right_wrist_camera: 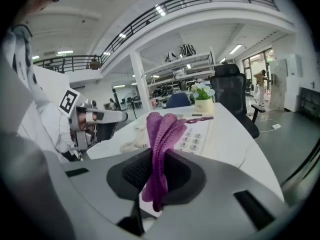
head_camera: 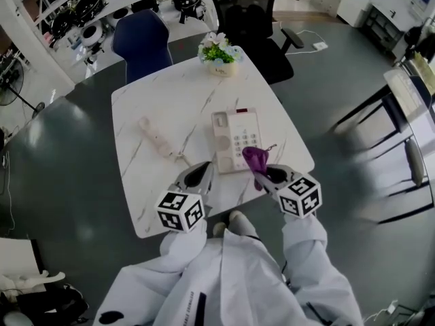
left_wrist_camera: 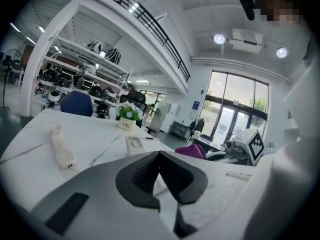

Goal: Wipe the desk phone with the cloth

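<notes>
Right gripper [head_camera: 266, 174] low, cloth [head_camera: 254, 157] between fingers [right_wrist_camera: 134, 172]

The left gripper [left_wrist_camera: 159, 156] is seen with its dark ribbed jaws brought together at the tips, nothing held between them, low over the white marble table [left_wrist_camera: 30, 139]. Beyond the jaws the desk phone [left_wrist_camera: 140, 144] is seen lying flat, its handset [left_wrist_camera: 60, 145] laid off it to the left on the tabletop, and a small flower pot [left_wrist_camera: 128, 119] is set at the far edge with a blue chair [left_wrist_camera: 76, 104] behind. To the right, a purple cloth [left_wrist_camera: 190, 150] is seen bunched just beside the right gripper [left_wrist_camera: 220, 155].
</notes>
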A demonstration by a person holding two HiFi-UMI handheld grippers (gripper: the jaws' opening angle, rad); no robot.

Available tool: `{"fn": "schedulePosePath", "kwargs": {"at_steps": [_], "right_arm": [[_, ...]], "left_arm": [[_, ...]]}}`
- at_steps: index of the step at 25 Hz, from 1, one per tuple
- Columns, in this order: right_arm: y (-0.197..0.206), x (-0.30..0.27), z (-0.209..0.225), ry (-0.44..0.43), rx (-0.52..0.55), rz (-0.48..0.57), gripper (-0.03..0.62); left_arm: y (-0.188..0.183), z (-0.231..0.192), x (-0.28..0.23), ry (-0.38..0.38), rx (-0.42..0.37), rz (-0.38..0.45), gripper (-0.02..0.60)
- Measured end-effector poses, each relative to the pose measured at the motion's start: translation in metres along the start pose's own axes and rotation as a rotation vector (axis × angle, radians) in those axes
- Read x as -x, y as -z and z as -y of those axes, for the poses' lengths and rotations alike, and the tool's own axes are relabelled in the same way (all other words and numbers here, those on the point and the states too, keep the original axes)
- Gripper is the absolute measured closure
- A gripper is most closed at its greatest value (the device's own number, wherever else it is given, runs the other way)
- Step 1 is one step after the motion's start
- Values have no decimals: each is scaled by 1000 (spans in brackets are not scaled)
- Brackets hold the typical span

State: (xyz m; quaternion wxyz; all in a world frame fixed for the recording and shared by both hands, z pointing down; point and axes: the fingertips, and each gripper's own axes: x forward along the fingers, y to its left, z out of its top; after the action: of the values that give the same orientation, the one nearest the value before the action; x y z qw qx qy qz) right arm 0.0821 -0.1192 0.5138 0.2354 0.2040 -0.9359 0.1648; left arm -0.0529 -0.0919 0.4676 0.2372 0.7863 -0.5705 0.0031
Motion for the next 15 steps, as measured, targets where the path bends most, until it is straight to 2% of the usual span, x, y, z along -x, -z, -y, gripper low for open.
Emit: {"fn": "schedulePosePath", "kwargs": {"at_steps": [4,15], "right_arm": [[-25,6,7,11,-25,110,554],[-79,3,33,-13,-33,253,554]], "left_arm": [[-9,-1,0,-7,-10,22,584],[-35,-15,-20,-74,9,68,584]]}}
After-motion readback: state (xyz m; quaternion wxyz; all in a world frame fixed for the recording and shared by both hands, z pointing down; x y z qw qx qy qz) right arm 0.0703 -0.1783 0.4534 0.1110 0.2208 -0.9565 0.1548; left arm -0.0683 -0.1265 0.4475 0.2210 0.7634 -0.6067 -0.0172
